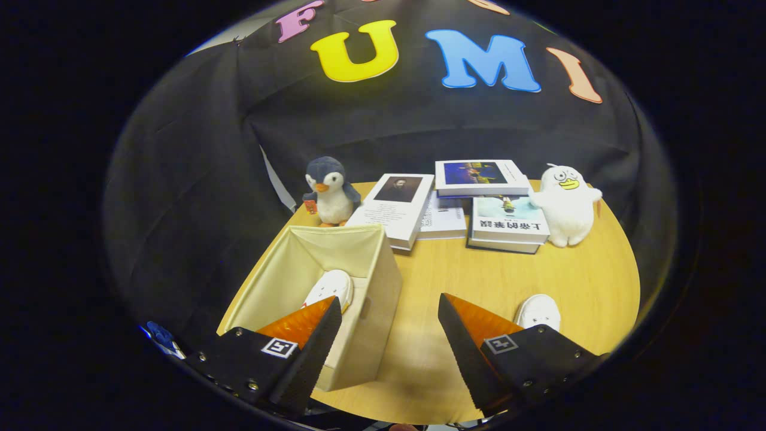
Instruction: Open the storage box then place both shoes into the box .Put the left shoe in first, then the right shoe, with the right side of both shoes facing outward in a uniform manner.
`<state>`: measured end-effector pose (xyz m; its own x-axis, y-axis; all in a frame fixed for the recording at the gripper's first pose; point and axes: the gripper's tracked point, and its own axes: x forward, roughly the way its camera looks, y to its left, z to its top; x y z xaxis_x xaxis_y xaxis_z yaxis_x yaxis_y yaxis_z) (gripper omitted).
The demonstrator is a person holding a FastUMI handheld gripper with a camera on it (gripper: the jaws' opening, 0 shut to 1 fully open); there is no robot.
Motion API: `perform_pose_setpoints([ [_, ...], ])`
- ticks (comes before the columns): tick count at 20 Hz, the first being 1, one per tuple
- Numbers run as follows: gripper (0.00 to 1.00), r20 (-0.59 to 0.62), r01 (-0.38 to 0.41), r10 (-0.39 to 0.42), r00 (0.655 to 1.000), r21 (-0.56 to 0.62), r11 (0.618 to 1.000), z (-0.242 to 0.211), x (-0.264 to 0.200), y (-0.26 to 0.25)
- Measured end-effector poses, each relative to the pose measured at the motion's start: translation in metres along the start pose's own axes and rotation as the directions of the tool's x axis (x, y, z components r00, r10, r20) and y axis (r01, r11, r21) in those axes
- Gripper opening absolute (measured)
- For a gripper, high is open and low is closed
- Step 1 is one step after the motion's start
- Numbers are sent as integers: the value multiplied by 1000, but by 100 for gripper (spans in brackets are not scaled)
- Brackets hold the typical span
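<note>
A cream fabric storage box stands open on the round wooden table, with no lid on it. One white shoe lies inside the box, partly hidden by my left finger. A second white shoe rests on the table to the right, its toe showing just beyond my right finger. My gripper is open and holds nothing. It hovers above the box's right wall and front right corner, its left fingertip over the box's inside and its right fingertip over bare table.
A grey penguin plush stands behind the box. Several books lie at the back of the table. A white duck plush stands at the back right. Bare tabletop spreads between the box and the second shoe.
</note>
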<state>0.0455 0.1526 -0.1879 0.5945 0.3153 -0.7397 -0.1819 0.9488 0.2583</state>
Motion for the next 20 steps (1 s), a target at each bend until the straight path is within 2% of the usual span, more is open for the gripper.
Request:
perform_pose_setpoints([
  [7, 98, -29, 109, -108, 994, 69, 992, -24, -20, -92],
  [20, 98, -123, 234, -216, 969, 165, 958, -78, -28, -205],
])
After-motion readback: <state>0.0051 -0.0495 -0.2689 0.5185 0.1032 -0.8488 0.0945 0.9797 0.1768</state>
